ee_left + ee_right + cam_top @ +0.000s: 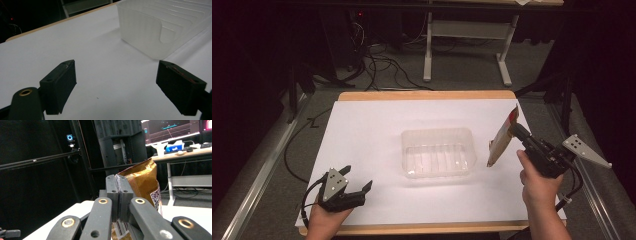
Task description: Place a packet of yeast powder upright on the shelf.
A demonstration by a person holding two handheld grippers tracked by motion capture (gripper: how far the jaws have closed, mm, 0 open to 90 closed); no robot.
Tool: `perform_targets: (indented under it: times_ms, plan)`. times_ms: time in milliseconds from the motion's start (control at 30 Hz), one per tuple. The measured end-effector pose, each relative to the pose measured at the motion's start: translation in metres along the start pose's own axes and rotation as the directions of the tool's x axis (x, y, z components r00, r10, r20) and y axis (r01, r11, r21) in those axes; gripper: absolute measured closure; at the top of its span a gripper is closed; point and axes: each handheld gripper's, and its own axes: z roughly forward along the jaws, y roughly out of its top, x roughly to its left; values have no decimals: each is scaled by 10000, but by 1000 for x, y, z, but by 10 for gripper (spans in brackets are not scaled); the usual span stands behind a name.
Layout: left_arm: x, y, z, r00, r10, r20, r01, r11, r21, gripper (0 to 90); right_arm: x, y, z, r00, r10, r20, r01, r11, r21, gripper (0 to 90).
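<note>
High view: snack pouch pinched at the right, clear tray alone at centre

High view shows the bench [362,125] covered by a white sheet, with bare wood showing along its far and near edges. At the middle of the sheet sits a clear plastic tray [438,151], ribbed along its floor, with nothing visible inside it.

To the right of the tray, lifted off the sheet, hangs a gold snack pouch [502,138] with a red corner at its top. It tilts, top leaning away to the right, lower end pointing down just beside the tray's right wall, not touching it. The right gripper [518,131] holds it from the right side; in the right gripper view the two fingers [112,192] are pressed flat together on the pouch's edge, with the gold foil and a printed code standing out beyond them.

The left gripper [357,182] rests at the near left corner of the sheet, well apart from the tray. In the left gripper view its fingers [60,85] stand wide apart with only white sheet between them, the tray's corner ahead and to the right.
</note>
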Motion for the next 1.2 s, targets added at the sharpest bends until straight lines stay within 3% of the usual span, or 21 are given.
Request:
perform_targets:
  times_ms: [667, 1200]
  plan:
    - [0, 0, 0, 10000, -1, 50, 1, 10000, -2, 170, 35, 20, 37, 9954, -218, -930, 210, 9997, -89, 900]
    - [2, 0, -2, 10000, -12, 15, 12, 10000, -43, 170, 38, 8, 65, 9936, -201, -1113, 259, 9984, 509, 900]
